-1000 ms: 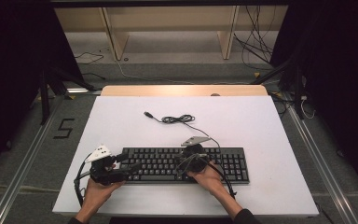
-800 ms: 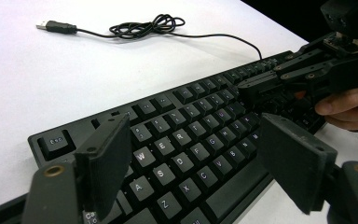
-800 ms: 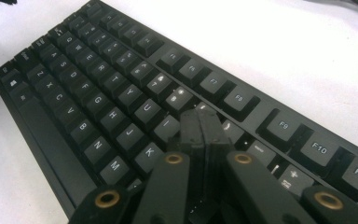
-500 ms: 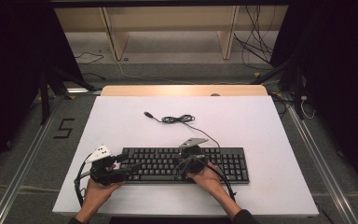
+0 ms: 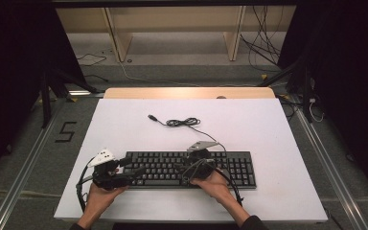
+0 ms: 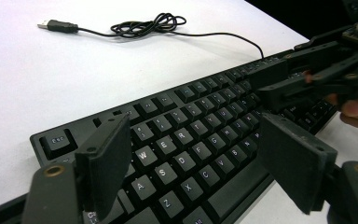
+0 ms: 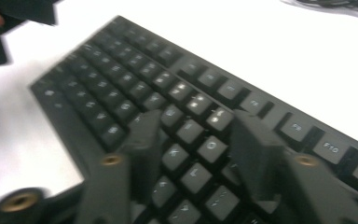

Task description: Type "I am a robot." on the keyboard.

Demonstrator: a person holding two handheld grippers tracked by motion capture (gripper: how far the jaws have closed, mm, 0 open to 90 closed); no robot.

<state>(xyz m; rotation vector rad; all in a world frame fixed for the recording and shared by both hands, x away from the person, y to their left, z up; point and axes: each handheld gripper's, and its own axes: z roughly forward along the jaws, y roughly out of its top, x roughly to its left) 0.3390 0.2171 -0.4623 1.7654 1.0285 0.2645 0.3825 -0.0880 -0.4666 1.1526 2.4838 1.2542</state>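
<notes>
At the near left of the white table (image 5: 124, 124) we see the left gripper (image 5: 133, 171), held in the left hand (image 5: 98, 194), its jaws spread wide over the left end of the keyboard (image 5: 239, 167). One black keyboard lies along the near edge. To the right, over its middle keys, we find the right gripper (image 5: 179, 168) in the right hand (image 5: 215, 184), jaws parted with keys showing between them. One thin cable (image 5: 184, 122) runs from the keyboard's far edge, coils once, and ends in a single USB plug (image 5: 151, 117). We see no containers.
</notes>
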